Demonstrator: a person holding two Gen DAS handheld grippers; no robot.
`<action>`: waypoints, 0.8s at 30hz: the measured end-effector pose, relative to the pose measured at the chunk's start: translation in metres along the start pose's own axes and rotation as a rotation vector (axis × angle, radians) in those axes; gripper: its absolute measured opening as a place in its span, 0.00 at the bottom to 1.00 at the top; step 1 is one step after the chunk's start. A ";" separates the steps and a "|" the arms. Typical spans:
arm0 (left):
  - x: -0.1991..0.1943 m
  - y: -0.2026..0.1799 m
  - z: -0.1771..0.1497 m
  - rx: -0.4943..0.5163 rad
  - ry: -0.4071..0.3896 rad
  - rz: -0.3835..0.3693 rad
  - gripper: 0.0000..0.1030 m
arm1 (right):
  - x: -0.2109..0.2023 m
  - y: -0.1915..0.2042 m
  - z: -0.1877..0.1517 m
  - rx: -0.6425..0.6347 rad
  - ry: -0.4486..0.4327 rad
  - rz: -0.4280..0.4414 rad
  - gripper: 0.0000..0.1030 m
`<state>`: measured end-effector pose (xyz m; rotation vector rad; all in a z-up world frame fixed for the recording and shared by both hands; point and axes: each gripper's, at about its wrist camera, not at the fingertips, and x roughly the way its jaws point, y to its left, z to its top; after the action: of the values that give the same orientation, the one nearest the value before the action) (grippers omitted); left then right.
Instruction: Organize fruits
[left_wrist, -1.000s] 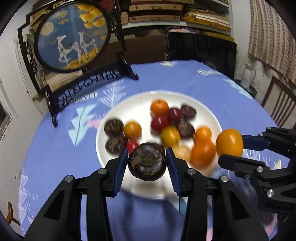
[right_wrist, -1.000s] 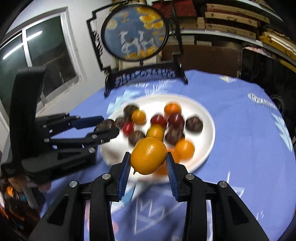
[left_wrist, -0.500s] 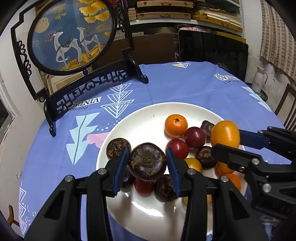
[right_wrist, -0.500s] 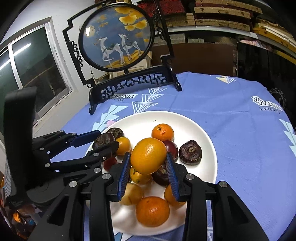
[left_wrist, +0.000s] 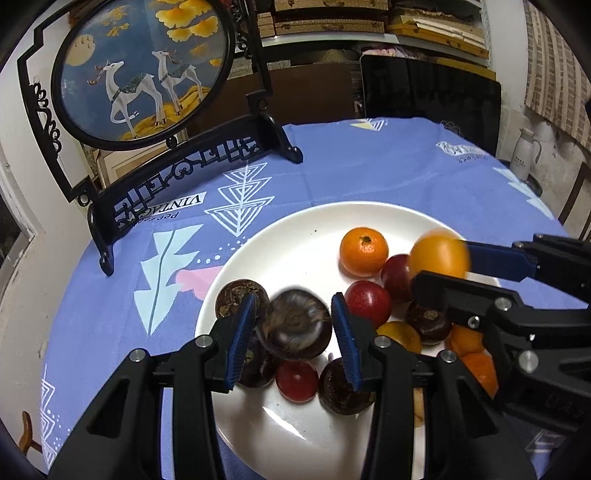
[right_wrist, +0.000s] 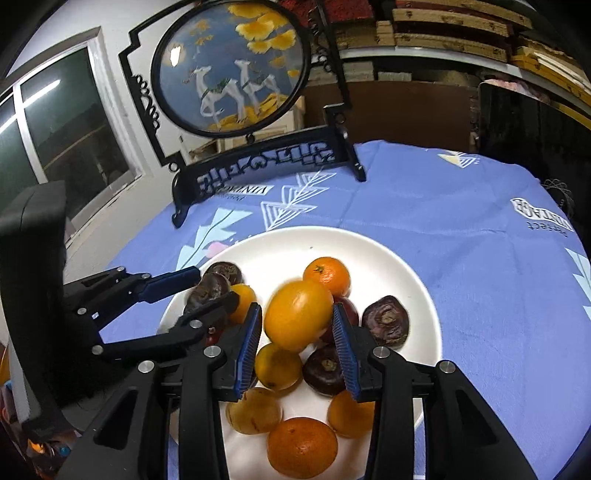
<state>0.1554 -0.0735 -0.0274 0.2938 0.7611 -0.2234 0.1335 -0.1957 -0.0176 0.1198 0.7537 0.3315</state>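
A white plate (left_wrist: 295, 251) on the blue tablecloth holds several oranges, red fruits and dark brown fruits. My left gripper (left_wrist: 294, 328) has opened above the plate's left part; a dark brown fruit (left_wrist: 294, 328) sits blurred between its blue pads (left_wrist: 242, 332), with small gaps at both sides. My right gripper (right_wrist: 297, 325) has also opened; a yellow-orange fruit (right_wrist: 298, 319) is blurred between its pads, over the plate's middle (right_wrist: 391, 258). It also shows in the left wrist view (left_wrist: 439, 258).
A black stand with a round deer picture (left_wrist: 144, 70) stands on the table's far left (right_wrist: 229, 70). A dark screen (left_wrist: 432, 88) and shelves stand behind the table. A white jug (left_wrist: 524, 153) is at the far right.
Both grippers moved forward over the plate with their fruits. Now both jaws have spread a little and the two fruits are blurred, slipping down from the pads.
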 end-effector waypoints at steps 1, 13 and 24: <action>-0.001 0.001 0.000 -0.003 -0.005 0.011 0.51 | -0.002 0.000 0.001 0.004 -0.012 -0.004 0.49; -0.026 0.009 -0.020 -0.026 -0.081 0.041 0.86 | -0.042 -0.002 -0.034 0.045 -0.086 0.018 0.66; -0.068 0.014 -0.035 -0.083 -0.192 0.046 0.95 | -0.073 0.011 -0.076 0.007 -0.115 -0.002 0.69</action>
<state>0.0894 -0.0422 -0.0007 0.2070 0.5713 -0.1735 0.0285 -0.2107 -0.0229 0.1434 0.6410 0.3178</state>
